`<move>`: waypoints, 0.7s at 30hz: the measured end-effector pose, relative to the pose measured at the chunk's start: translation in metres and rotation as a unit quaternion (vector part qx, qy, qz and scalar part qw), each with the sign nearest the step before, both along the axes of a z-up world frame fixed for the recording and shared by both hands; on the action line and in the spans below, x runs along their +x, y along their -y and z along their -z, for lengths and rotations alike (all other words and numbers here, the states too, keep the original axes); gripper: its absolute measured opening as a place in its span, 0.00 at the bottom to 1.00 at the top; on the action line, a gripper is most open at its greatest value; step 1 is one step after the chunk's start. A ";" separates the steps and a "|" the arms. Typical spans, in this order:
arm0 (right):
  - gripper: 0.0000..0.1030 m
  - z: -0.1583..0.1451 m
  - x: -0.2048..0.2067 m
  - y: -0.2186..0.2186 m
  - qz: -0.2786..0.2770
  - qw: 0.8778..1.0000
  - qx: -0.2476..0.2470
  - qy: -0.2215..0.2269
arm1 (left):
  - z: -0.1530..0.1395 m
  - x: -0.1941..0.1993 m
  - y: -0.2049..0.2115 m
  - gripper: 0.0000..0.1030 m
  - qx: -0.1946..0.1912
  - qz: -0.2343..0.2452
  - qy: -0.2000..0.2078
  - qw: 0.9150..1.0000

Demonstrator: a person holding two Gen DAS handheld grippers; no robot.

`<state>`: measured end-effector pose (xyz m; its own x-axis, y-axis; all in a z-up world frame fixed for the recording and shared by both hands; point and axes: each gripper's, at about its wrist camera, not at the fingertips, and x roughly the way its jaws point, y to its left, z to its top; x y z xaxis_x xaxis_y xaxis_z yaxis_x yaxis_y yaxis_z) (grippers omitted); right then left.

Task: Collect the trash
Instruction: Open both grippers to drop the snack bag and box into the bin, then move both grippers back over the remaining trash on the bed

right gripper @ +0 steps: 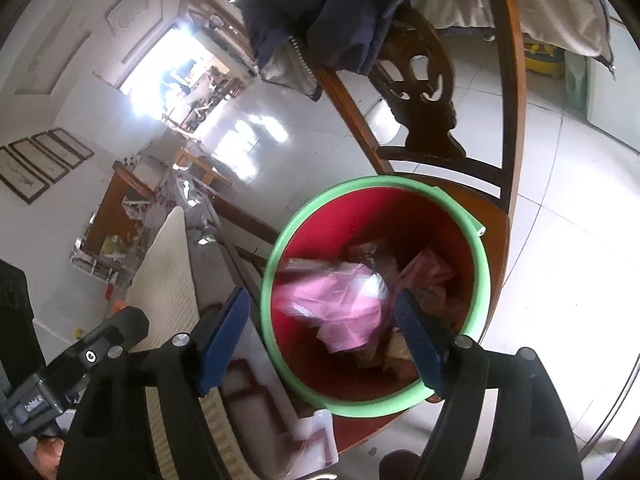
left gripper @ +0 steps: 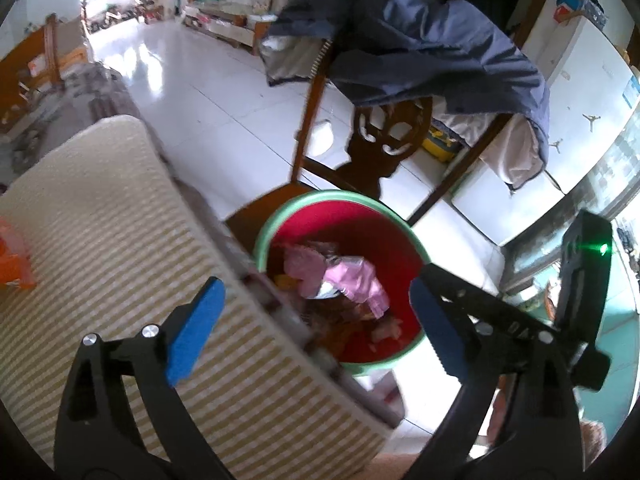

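Trash fills the lower part of the red bin (right gripper: pixel 440 216), the one with the green rim, which sits on the seat of a wooden chair (right gripper: pixel 508 128). I see a pink wrapper (right gripper: pixel 340 308) on top of the heap, blurred in the right wrist view (it may be mid-fall, I can't say), with brownish packets and scraps under and around it. My right gripper (right gripper: pixel 320 332) hangs directly over the bin mouth, jaws spread wide and holding nothing. My left gripper (left gripper: pixel 316 324) sits off to the side, partly over the striped cloth on the worktop (left gripper: pixel 120 240) and partly over the bin, and its jaws are wide apart and empty too.

I judge the task well under way: several pieces are in the bin already. What is left, as far as I can see, is an orange packet (left gripper: pixel 14 264) at the far left edge of the left wrist view, lying on the striped cloth, well apart from the bin. Some clear plastic (right gripper: pixel 316 432) lies near the bin's base on the worktop edge; I can't tell whether it counts as trash. A dark blue jacket (left gripper: pixel 420 48) hangs over the chair back.
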<state>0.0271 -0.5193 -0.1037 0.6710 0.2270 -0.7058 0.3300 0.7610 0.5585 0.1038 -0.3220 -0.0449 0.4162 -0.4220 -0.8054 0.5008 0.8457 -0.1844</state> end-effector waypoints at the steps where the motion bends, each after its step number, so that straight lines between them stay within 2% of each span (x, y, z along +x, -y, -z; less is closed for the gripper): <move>1: 0.71 -0.005 0.004 -0.005 -0.008 1.000 -0.005 0.005 | -0.002 -0.002 -0.012 0.89 0.005 -0.012 0.012 1.000; 3: 0.71 -0.018 0.019 -0.019 -0.039 0.999 -0.007 0.016 | -0.006 -0.002 -0.041 0.89 0.014 -0.048 0.034 0.998; 5: 0.71 -0.035 0.044 -0.046 -0.096 0.995 -0.016 0.023 | -0.010 0.000 -0.079 0.89 0.011 -0.099 0.046 0.994; 7: 0.73 -0.051 0.066 -0.077 -0.143 0.989 -0.026 0.036 | -0.014 0.000 -0.141 0.89 -0.003 -0.182 0.046 0.982; 8: 0.78 -0.057 0.075 -0.092 -0.166 0.985 -0.028 0.040 | -0.015 -0.002 -0.159 0.89 -0.008 -0.204 0.046 0.978; 10: 0.81 -0.072 0.100 -0.141 -0.233 0.970 -0.043 0.048 | -0.016 -0.013 -0.219 0.89 -0.014 -0.267 0.051 0.962; 11: 0.83 -0.078 0.111 -0.167 -0.263 0.962 -0.056 0.051 | -0.016 -0.016 -0.234 0.90 -0.008 -0.280 0.052 0.959; 14: 0.85 -0.084 0.134 -0.234 -0.327 0.939 -0.086 0.056 | -0.010 -0.030 -0.286 0.90 0.037 -0.319 0.062 0.945; 16: 0.85 -0.082 0.147 -0.287 -0.369 0.920 -0.118 0.062 | -0.004 -0.038 -0.316 0.90 0.059 -0.345 0.070 0.934; 18: 0.85 -0.074 0.156 -0.335 -0.408 0.897 -0.158 0.067 | 0.002 -0.038 -0.344 0.90 0.036 -0.382 0.046 0.922; 20: 0.85 -0.065 0.161 -0.379 -0.442 0.871 -0.201 0.074 | 0.003 -0.037 -0.363 0.90 -0.019 -0.403 0.023 0.915; 21: 0.85 -0.060 0.162 -0.391 -0.448 0.863 -0.219 0.080 | 0.001 -0.037 -0.369 0.90 -0.043 -0.407 0.022 0.912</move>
<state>0.1890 -0.1279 -0.0437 0.4613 0.4397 -0.7706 -0.5544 0.8210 0.1366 0.0672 0.0473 -0.0461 0.6505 -0.0197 -0.7593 -0.2785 0.9238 -0.2626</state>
